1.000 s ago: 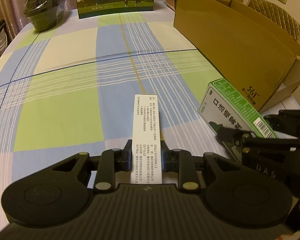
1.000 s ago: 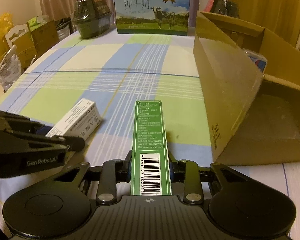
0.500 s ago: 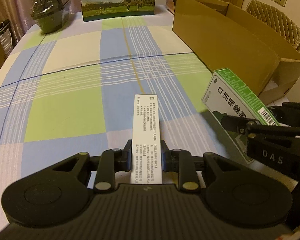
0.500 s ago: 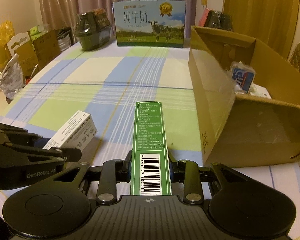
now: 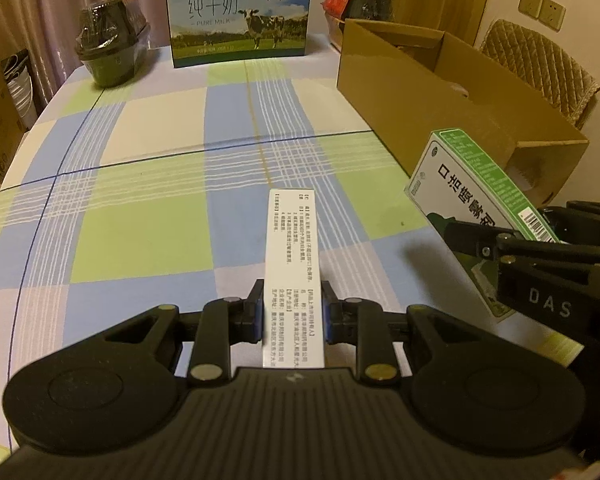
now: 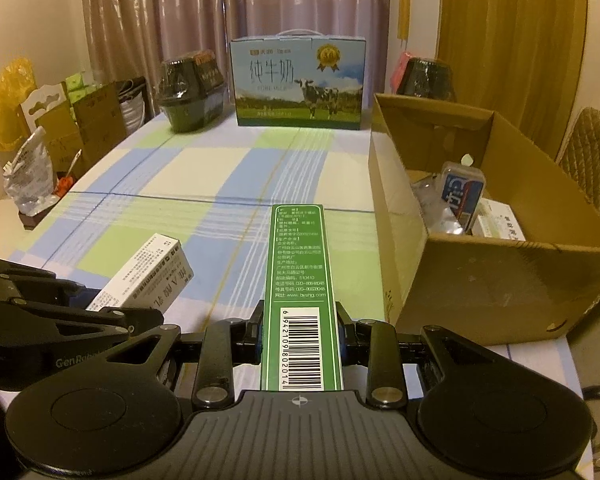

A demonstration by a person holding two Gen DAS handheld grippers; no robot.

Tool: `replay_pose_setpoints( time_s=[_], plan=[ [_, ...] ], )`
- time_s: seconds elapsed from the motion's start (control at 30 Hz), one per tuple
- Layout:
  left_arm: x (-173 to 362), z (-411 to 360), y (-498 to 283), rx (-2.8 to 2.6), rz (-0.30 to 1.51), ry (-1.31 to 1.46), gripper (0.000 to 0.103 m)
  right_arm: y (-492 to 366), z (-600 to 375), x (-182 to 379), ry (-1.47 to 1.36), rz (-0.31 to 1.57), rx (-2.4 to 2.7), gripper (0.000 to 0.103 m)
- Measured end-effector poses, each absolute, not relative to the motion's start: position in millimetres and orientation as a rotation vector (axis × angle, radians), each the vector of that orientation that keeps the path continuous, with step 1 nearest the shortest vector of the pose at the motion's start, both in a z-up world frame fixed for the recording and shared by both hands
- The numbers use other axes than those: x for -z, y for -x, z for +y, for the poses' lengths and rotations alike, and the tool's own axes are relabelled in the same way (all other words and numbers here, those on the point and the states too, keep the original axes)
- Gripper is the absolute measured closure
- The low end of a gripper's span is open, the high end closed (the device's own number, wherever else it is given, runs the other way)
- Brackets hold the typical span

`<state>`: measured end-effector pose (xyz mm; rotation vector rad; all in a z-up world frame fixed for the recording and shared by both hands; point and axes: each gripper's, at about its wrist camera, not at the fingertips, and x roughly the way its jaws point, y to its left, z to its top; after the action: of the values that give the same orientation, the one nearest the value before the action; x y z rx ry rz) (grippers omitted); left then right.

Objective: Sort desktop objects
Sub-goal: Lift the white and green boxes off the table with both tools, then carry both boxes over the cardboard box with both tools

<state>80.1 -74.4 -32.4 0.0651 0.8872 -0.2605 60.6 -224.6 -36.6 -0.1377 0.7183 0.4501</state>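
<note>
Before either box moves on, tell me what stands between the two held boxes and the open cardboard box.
The only barrier is the cardboard box's own near wall, rising between the green box in the right gripper and the inside. The white box, in the left gripper, has open tablecloth ahead, but the green box sits toward the cardboard box.

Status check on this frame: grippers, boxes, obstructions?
Left gripper shut on white printed carton. Right gripper shut on green barcoded carton. Both held above the table; open brown cardboard box ahead-right, path clear.

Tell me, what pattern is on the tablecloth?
Checked tablecloth: blue, green and cream; clearest in left wrist view.
</note>
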Motion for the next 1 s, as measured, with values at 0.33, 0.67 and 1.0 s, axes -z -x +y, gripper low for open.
replay_pose_setpoints(
  time_s=[0.33,0.67,1.0],
  plan=[
    [16.4,-82.5,-67.4,0.27,0.866,-0.07,0.081,-50.4,-236.3,20.0,0.121,0.68,-0.446,0.075],
    [-8.7,-102.3,-66.4,0.304,0.827,-0.062,0.081,-50.9,-259.5,-4.4,0.1,0.627,-0.411,0.075],
    [-37.6,-143.8,-80.0,0.37,0.785,-0.061,0.081,-67.9,-300.2,-26.5,0.073,0.579,-0.332,0.075]
  ],
)
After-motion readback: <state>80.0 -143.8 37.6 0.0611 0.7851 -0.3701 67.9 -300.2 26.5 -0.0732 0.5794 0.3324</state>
